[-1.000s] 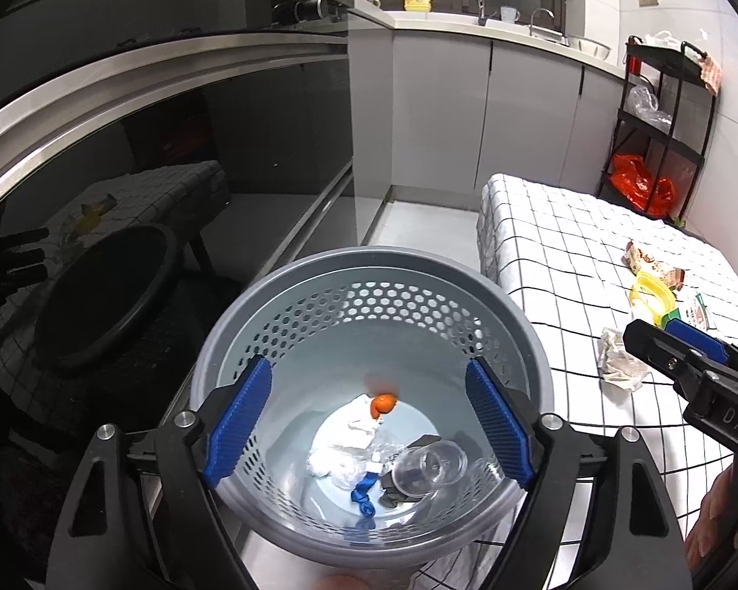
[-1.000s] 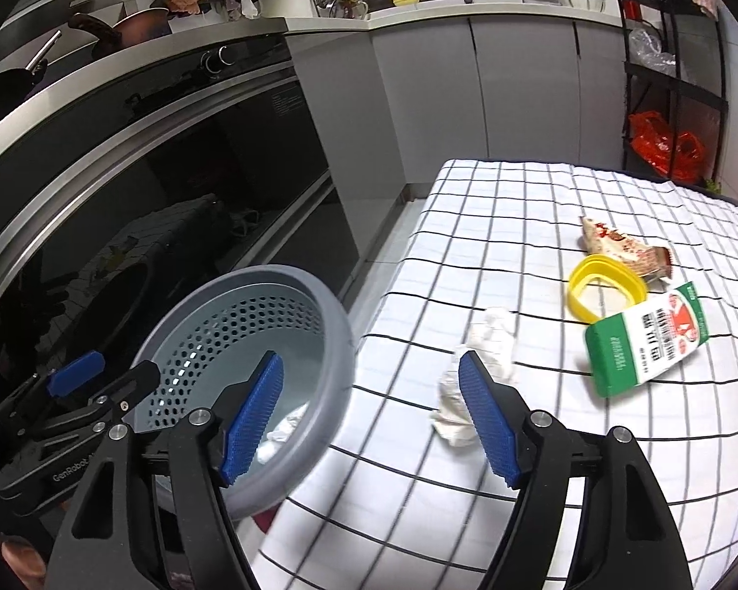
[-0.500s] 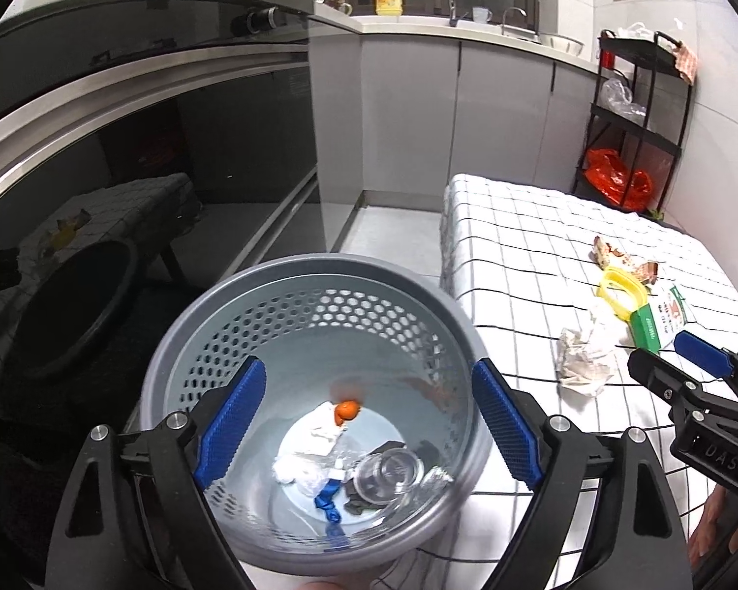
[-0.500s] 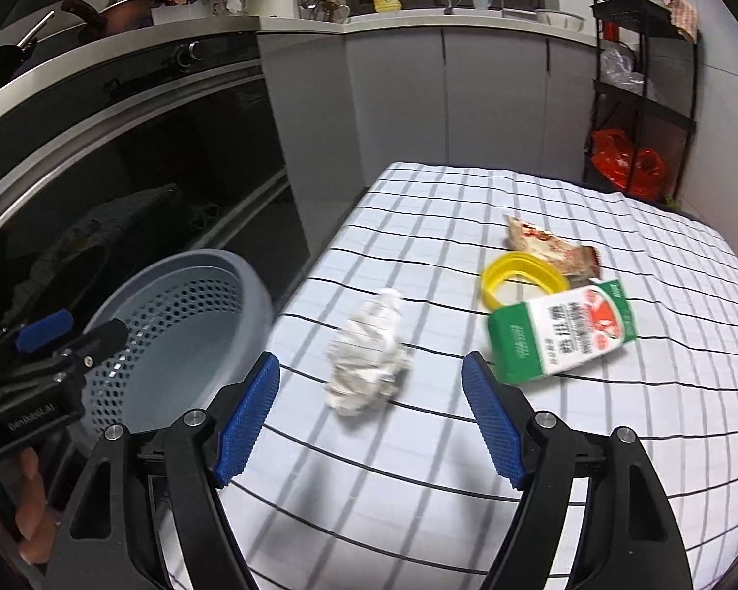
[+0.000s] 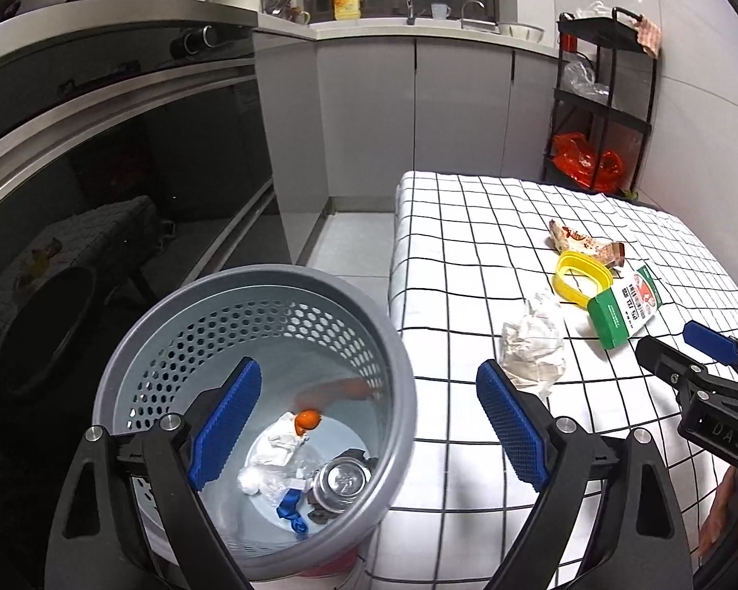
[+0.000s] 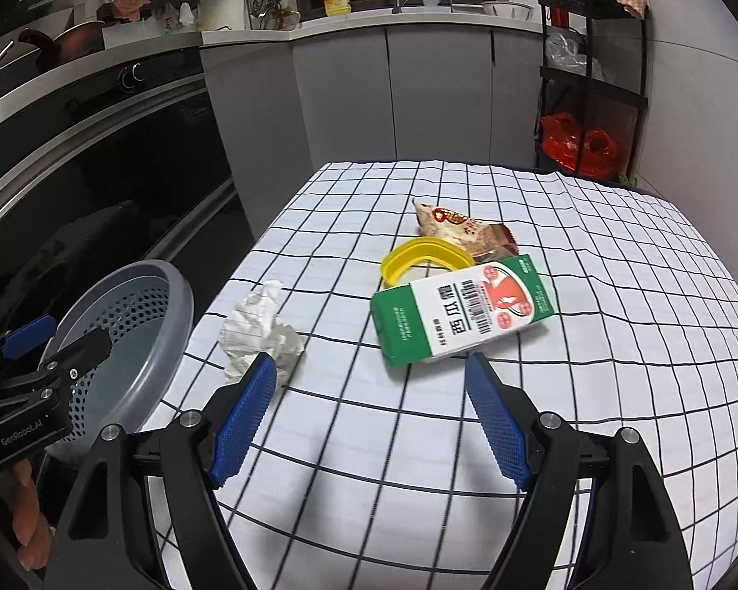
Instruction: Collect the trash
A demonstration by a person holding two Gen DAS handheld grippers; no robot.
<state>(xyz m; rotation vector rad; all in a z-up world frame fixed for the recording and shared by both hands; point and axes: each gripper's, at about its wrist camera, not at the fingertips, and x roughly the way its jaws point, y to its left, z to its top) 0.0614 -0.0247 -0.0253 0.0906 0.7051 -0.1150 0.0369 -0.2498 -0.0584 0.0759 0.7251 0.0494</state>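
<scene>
The left tool (image 5: 364, 425) is spread wide and holds nothing. It hangs over the near rim of a grey perforated bin (image 5: 251, 290), its left finger reaching over the bin's mouth and its right finger out over the edge of the table (image 5: 467, 226), which wears a white cloth with a black grid. The bin stands just beside the table's left edge. In its bottom lie a crumpled white scrap (image 5: 280, 442), a small orange piece (image 5: 306, 418), a clear cup lying on its side (image 5: 342, 479) and a bit of blue material (image 5: 290, 509).

The right tool (image 6: 369, 410) is likewise open and empty, held low above the near part of the table. A green-and-white carton (image 6: 460, 307) lies on its side just ahead of the tool, roughly centred between the two blue pads (image 6: 243, 420) and slightly toward the right one, not touching either. A crumpled white tissue (image 6: 261, 334) sits on the cloth close by the tip of the left finger; whether they touch cannot be told. Beyond the carton, touching its far edge, lies a yellow ring-shaped lid (image 6: 425, 255), and behind that a torn snack wrapper (image 6: 460, 231).

From the left wrist camera the right tool shows at the right edge, close to the carton's near end, with the tissue between the two tools.
</scene>
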